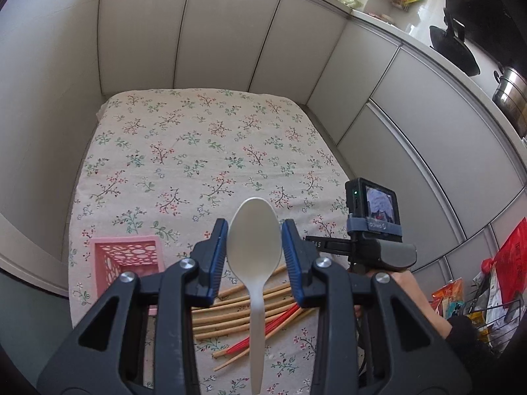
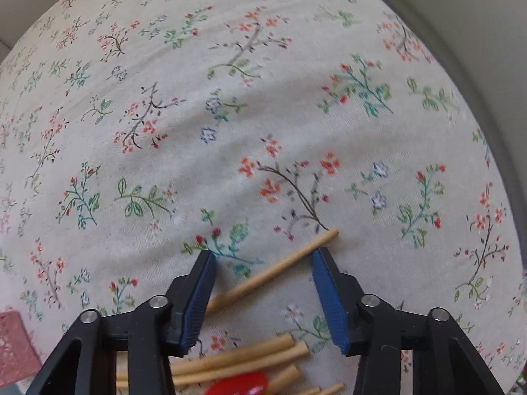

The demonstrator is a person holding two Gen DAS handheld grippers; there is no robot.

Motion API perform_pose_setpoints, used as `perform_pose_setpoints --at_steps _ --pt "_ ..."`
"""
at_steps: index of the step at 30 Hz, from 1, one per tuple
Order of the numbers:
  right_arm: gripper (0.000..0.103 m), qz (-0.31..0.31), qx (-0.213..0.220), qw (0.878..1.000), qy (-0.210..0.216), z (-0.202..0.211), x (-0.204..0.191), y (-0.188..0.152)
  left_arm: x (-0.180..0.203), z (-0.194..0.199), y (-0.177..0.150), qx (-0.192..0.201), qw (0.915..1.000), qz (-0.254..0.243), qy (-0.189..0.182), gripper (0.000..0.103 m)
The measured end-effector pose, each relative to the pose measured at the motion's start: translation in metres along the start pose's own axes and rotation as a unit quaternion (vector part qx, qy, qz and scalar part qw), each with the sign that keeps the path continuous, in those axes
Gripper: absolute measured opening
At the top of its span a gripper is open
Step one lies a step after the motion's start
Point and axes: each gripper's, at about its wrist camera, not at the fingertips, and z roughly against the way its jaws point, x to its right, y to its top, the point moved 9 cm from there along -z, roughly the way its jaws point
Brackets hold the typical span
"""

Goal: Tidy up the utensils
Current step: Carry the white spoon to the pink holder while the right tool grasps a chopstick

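Note:
My left gripper [image 1: 254,233] is shut on a white plastic spoon [image 1: 254,247], bowl forward, held above the floral tablecloth [image 1: 197,151]. Under it lie several bamboo chopsticks [image 1: 230,316] and red chopsticks [image 1: 280,324]. A pink perforated basket [image 1: 126,256] stands to the left of them. My right gripper [image 2: 263,256] is open and low over the cloth, its jaws on either side of one bamboo chopstick [image 2: 273,271]. More bamboo chopsticks [image 2: 237,358] and a red utensil [image 2: 240,383] lie below it. The basket's corner [image 2: 13,345] shows at the lower left.
White cabinet doors [image 1: 230,33] stand behind and to the right of the table. A counter above carries a wok [image 1: 456,49] and a steel pot [image 1: 509,93]. Bags and packets [image 1: 487,296] sit at the right.

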Motion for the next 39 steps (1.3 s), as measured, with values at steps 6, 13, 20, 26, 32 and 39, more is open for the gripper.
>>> perform_pose_setpoints --at_steps 6,13,20,26,32,39 --pt "0.021 0.012 0.034 0.999 0.0 0.003 -0.028 0.011 -0.018 0.01 0.007 0.022 0.9994 0.028 0.002 0.035" --pt "0.002 -0.01 0.043 0.996 0.084 0.004 -0.045 0.024 -0.038 0.022 0.018 0.059 0.9968 0.051 0.016 0.035" --pt "0.0 0.0 0.048 0.99 0.134 0.022 -0.053 0.027 -0.062 0.044 0.033 0.11 0.9906 0.076 0.03 0.035" --pt "0.034 -0.003 0.04 0.995 0.087 0.024 -0.032 0.027 -0.072 0.044 0.033 0.112 0.9891 0.086 0.043 0.035" --pt "0.034 0.003 0.026 0.998 0.05 0.001 -0.026 0.022 -0.067 0.039 0.032 0.108 0.9903 0.073 0.05 0.036" --pt "0.01 0.021 0.08 0.997 0.009 0.002 -0.038 0.034 -0.076 0.045 0.037 0.139 0.9852 0.049 0.088 0.036"
